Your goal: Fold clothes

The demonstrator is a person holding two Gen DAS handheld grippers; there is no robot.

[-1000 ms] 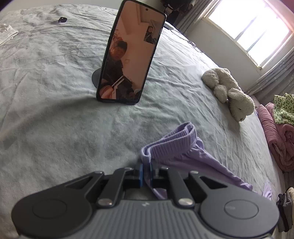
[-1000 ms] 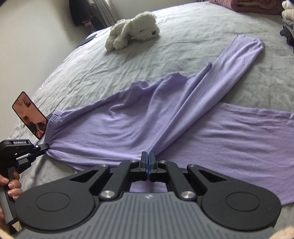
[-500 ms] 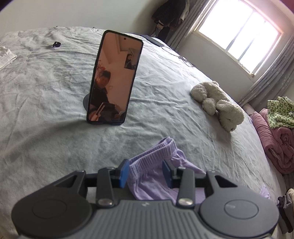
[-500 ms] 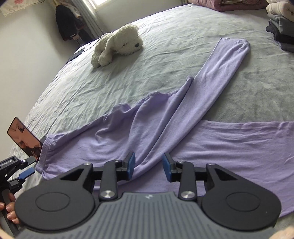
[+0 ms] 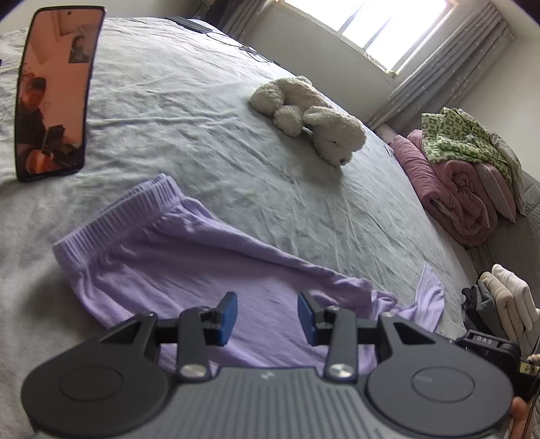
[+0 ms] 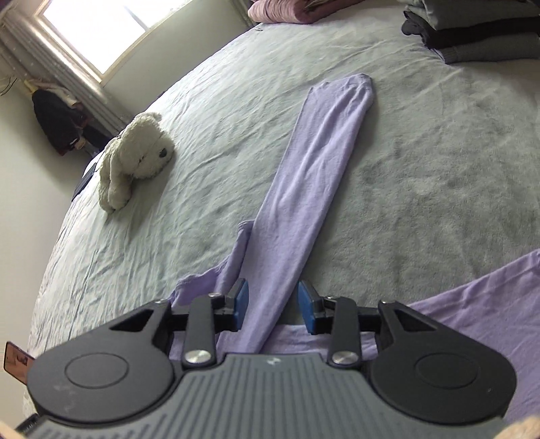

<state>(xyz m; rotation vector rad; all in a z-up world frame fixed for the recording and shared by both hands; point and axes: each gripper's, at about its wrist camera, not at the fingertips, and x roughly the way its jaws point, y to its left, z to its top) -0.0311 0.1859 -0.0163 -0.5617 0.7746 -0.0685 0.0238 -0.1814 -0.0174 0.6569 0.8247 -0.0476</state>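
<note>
A lilac long-sleeved garment (image 5: 189,263) lies spread on the grey bed sheet (image 5: 209,111), its ribbed hem (image 5: 118,212) toward the left. My left gripper (image 5: 267,317) hovers open just above the cloth with nothing between its blue pads. In the right wrist view one lilac sleeve (image 6: 314,175) runs away from me toward its cuff (image 6: 351,84). My right gripper (image 6: 274,305) is open, its pads standing either side of the sleeve's near end without pinching it. More lilac cloth (image 6: 479,307) lies at the right.
A phone (image 5: 54,91) stands upright on the bed at far left. A white plush dog (image 5: 310,118) lies mid-bed. Pink bedding with a green patterned cloth (image 5: 462,169) sits at the right edge. Folded dark clothes (image 6: 472,30) are stacked at the far right. A gloved hand (image 5: 509,300) shows nearby.
Both grippers, shut on the lilac cloth a second ago, have opened and let it go. Both have pulled back and swung right; the hem now lies flat.
</note>
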